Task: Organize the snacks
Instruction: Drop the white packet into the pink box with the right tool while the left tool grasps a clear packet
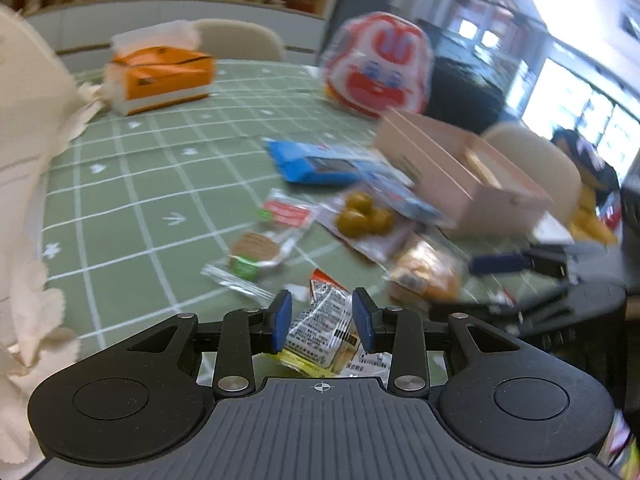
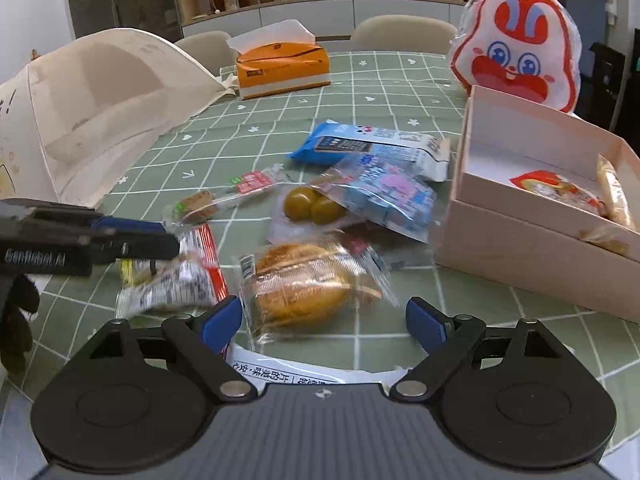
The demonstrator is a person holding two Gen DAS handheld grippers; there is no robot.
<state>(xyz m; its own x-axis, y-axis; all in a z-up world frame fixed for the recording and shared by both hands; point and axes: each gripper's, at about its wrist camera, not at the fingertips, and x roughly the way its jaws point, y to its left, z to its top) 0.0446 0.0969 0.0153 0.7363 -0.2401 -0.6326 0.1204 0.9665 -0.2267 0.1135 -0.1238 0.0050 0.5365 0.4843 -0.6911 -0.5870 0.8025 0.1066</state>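
Several snack packets lie on the green checked tablecloth (image 2: 360, 80). My left gripper (image 1: 322, 322) is shut on a silver and red snack packet (image 1: 320, 320); the same packet shows at the left in the right wrist view (image 2: 176, 276), held by the left gripper (image 2: 160, 240). My right gripper (image 2: 324, 320) is open just in front of a wrapped brown bun (image 2: 304, 284), not touching it. Behind lie a packet of green plums (image 2: 312, 204), a blue packet (image 2: 372, 144), a light blue packet (image 2: 392, 192) and a thin clear packet with a biscuit (image 2: 224, 196). A pink box (image 2: 532, 240) at the right holds a red packet (image 2: 556, 188).
An orange tissue box (image 2: 280, 68) stands at the back. A cream tote bag (image 2: 100, 112) lies at the left. A white and red rabbit bag (image 2: 520, 44) stands behind the pink box. Chairs stand beyond the table. A printed paper (image 2: 288, 372) lies under my right gripper.
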